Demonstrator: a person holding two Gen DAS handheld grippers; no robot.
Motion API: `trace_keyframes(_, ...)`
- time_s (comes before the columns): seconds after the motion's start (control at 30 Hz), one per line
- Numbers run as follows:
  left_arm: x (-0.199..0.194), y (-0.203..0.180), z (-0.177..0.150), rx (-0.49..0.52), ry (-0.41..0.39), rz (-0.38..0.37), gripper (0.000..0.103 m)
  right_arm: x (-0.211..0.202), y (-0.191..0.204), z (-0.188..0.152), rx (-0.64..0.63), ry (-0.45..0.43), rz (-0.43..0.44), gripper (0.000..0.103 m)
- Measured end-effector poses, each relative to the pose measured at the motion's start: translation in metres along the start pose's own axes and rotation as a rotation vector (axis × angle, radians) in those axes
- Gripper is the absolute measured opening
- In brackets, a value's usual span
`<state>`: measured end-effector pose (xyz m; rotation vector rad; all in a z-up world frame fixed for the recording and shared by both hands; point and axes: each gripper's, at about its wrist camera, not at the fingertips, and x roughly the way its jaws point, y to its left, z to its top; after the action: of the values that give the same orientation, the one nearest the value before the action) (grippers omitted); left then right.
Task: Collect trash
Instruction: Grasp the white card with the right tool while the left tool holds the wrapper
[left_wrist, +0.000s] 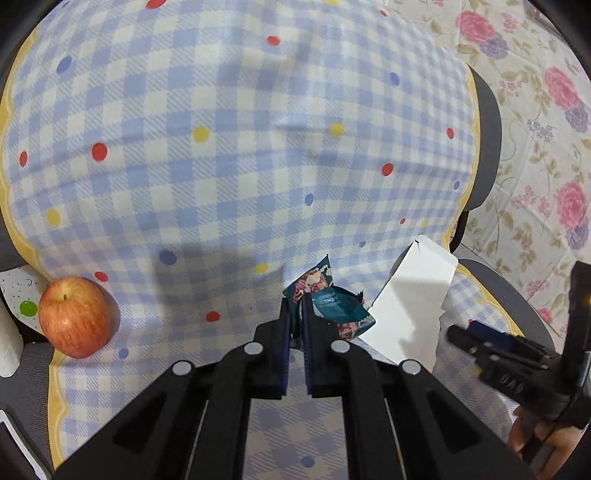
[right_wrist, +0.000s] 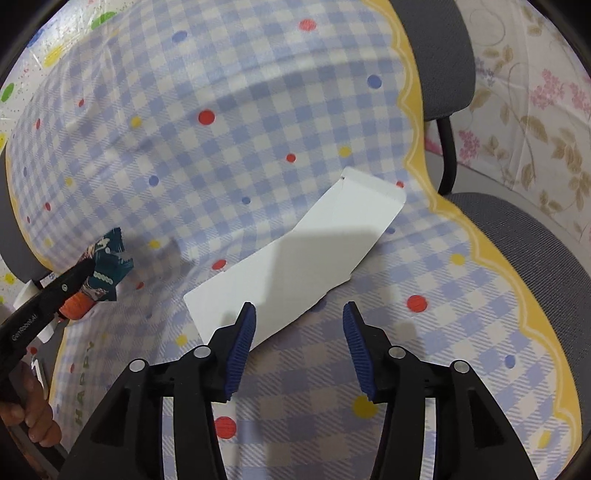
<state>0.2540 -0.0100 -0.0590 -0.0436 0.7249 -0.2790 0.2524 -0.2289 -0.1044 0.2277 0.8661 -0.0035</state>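
Left gripper (left_wrist: 295, 314): jaws clamped on crumpled teal wrapper (left_wrist: 328, 302); pinch sits at wrapper's near-left edge, bulk sticking out toward 1 o'clock of the tips.
Wrapper handling: judged very light, soft, crinkly film; slick surface, may slide out of a shallow edge pinch; deeper bite through the crumpled middle safer.
Right gripper (right_wrist: 299, 317): jaws spread, nothing pressed between the pads; left blue pad (right_wrist: 242, 343) overlapping near corner of white card (right_wrist: 295, 254), right pad over bare cloth.
Card position: flat on checked tablecloth (right_wrist: 240, 155), running from the tips out toward 1 o'clock; far flap at 1 o'clock slightly raised.
Card handling: judged light, thin, stiff along the panel, creased at folds; flat lie leaves little to pinch; raised flap or an overhanging edge the best hold.
Apple (left_wrist: 75, 317): on cloth at 9 o'clock of left gripper; not obviously trash.
Containers: no bin, bag or box for trash visible in either view; contents not assessable.
Surround: grey chairs (right_wrist: 517, 229) at 2 o'clock past cloth edge.
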Motion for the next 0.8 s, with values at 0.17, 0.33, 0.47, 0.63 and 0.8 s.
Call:
trace_keyframes(0.17,0.007,-0.002,0.001,-0.013,0.003,-0.006,0.004,0.017,0.008,0.007,0.006,0.059,-0.008,0.084)
trace_keyframes(0.33,0.012,0.003,-0.001,-0.026,0.006,-0.001,0.004,0.041,0.026,0.003,-0.051,0.155,-0.070,0.090)
trace_keyframes(0.47,0.015,0.008,-0.003,-0.047,0.016,0.000,0.004,0.042,0.034,0.003,-0.059,0.151,-0.073,0.075)
trace_keyframes(0.63,0.006,0.009,-0.011,-0.053,0.023,-0.004,0.004,0.026,0.039,-0.006,-0.046,0.108,-0.050,0.000)
trace_keyframes(0.8,-0.010,0.000,-0.019,-0.023,0.031,-0.019,0.004,-0.015,0.028,-0.019,-0.051,0.015,-0.025,0.000)
